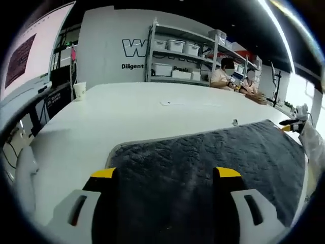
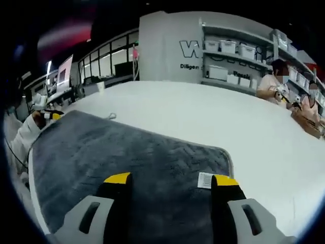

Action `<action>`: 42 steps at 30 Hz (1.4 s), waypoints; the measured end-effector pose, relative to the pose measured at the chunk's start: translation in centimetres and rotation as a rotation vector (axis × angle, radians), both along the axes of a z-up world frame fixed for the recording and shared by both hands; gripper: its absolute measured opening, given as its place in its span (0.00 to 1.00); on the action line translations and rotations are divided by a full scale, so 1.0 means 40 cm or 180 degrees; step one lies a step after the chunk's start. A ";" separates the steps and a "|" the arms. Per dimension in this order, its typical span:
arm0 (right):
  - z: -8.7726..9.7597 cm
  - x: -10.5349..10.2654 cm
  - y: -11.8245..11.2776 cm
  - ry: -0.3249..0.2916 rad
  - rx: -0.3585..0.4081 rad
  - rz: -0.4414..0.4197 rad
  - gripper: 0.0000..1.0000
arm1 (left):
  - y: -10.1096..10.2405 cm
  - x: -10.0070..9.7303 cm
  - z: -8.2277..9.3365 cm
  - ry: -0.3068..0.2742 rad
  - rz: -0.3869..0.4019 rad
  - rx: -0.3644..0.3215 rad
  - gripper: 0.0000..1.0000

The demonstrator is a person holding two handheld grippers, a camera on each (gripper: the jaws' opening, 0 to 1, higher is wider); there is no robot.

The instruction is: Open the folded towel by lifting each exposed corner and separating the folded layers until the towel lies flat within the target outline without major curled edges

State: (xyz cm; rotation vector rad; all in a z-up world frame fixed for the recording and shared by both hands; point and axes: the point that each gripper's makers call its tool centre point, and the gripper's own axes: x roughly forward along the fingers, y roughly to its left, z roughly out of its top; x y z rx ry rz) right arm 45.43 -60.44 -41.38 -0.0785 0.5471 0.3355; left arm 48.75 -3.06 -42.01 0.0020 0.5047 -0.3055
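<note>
A dark grey towel (image 1: 213, 152) lies spread on the white table (image 1: 127, 112). Its near-left corner is rounded, with a pale hem. My left gripper (image 1: 165, 173) stands open over the towel's near edge, its yellow-tipped jaws wide apart with only cloth below them. At the towel's far right end is the other gripper (image 1: 290, 127), held by a white sleeve. In the right gripper view the same towel (image 2: 127, 147) stretches off to the left. My right gripper (image 2: 171, 179) is open above its edge, next to a white label (image 2: 205, 180). The left gripper (image 2: 51, 115) shows at the far end.
A paper cup (image 1: 79, 90) stands at the table's far left edge. A small metal object (image 1: 235, 122) lies just beyond the towel. Shelves with white bins (image 1: 177, 56) line the back wall, and two people (image 1: 223, 76) sit at the table's far right. A screen (image 1: 30, 56) stands on the left.
</note>
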 end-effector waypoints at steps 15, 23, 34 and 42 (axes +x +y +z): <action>-0.084 -0.031 0.043 0.0315 -0.0186 0.0435 0.72 | -0.012 -0.027 -0.052 0.0108 -0.0267 0.0358 0.78; -0.084 -0.042 0.043 0.0347 -0.0225 0.0665 0.73 | -0.011 -0.027 -0.054 0.0122 -0.0356 0.0339 0.80; -0.084 -0.043 0.042 0.0368 -0.0232 0.0724 0.73 | -0.012 -0.027 -0.054 0.0110 -0.0365 0.0326 0.80; -0.049 -0.038 0.030 0.0257 -0.0047 0.0264 0.72 | -0.024 -0.048 -0.023 0.0105 -0.0284 -0.0087 0.82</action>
